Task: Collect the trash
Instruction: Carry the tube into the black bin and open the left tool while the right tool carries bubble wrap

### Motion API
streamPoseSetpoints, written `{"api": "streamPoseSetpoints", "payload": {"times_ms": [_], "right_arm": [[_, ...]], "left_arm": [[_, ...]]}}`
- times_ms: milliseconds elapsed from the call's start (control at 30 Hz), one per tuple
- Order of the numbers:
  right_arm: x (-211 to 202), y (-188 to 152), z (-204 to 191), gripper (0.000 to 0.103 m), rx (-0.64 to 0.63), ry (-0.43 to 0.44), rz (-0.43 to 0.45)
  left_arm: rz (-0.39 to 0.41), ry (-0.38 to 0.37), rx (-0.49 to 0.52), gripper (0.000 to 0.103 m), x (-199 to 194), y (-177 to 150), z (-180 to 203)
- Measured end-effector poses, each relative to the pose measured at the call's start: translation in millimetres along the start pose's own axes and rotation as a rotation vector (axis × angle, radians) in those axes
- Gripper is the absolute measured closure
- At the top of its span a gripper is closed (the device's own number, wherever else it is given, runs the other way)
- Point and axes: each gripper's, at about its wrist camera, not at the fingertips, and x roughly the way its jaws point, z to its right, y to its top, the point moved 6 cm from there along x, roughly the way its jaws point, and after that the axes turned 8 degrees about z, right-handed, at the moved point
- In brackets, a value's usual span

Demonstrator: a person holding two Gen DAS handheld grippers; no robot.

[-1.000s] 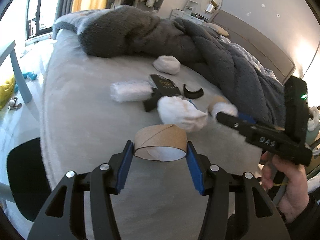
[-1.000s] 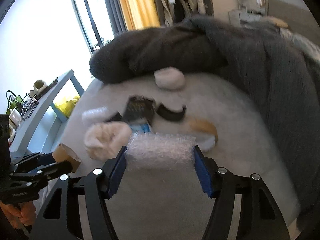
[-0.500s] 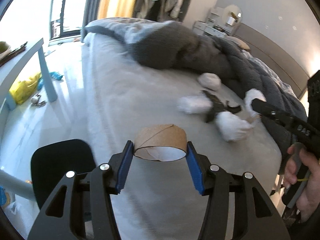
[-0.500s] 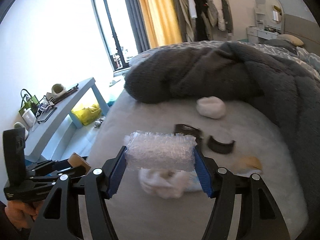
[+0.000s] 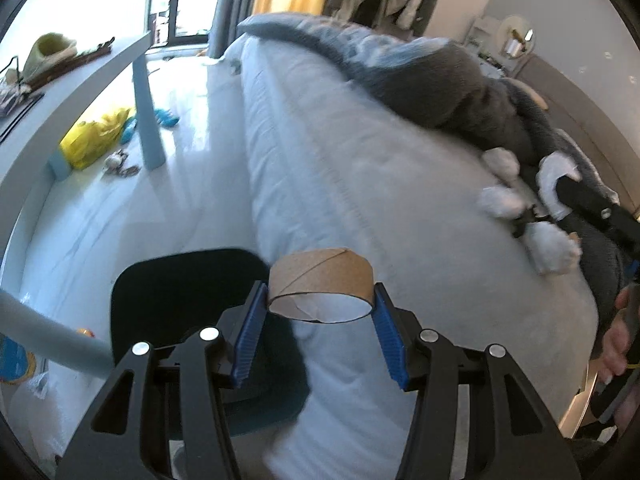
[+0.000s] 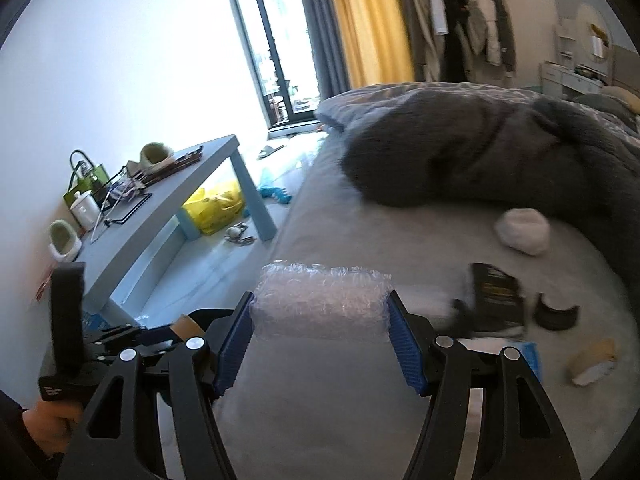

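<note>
Two grippers loaded, left fingers [image 5: 256, 332] clamping cardboard ring [image 5: 320, 282], right fingers [image 6: 234, 344] gripping bubble wrap [image 6: 322, 304]

Motion blur smears the white wads [image 5: 502, 200] near the bed's [image 5: 360, 184] far edge in the left wrist view, the right claw [image 5: 592, 204] covers part of them, and the bubble wrap [image 6: 322, 300] hides the bed's near edge in the right wrist view.

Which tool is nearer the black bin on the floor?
Left. The left tool, gripping the cardboard ring, hangs beside the black bin; the right tool is over the bed.
</note>
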Motion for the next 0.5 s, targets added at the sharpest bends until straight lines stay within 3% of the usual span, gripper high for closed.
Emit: {"api": "streamPoseSetpoints", "payload": {"times_ms": [300, 500], "right_arm": [[32.4, -4.5, -54.3, 0.038, -0.035, 0.085, -0.038], [52.6, -14.8, -86.2, 0.038, -0.067, 0.133, -0.078]], "left_arm": [[-0.142, 0.092, -0.051, 0.047, 17.2, -27.1, -58.9], [-0.207, 0.108, -0.076, 0.047, 21.9, -43.4, -84.1]]}}
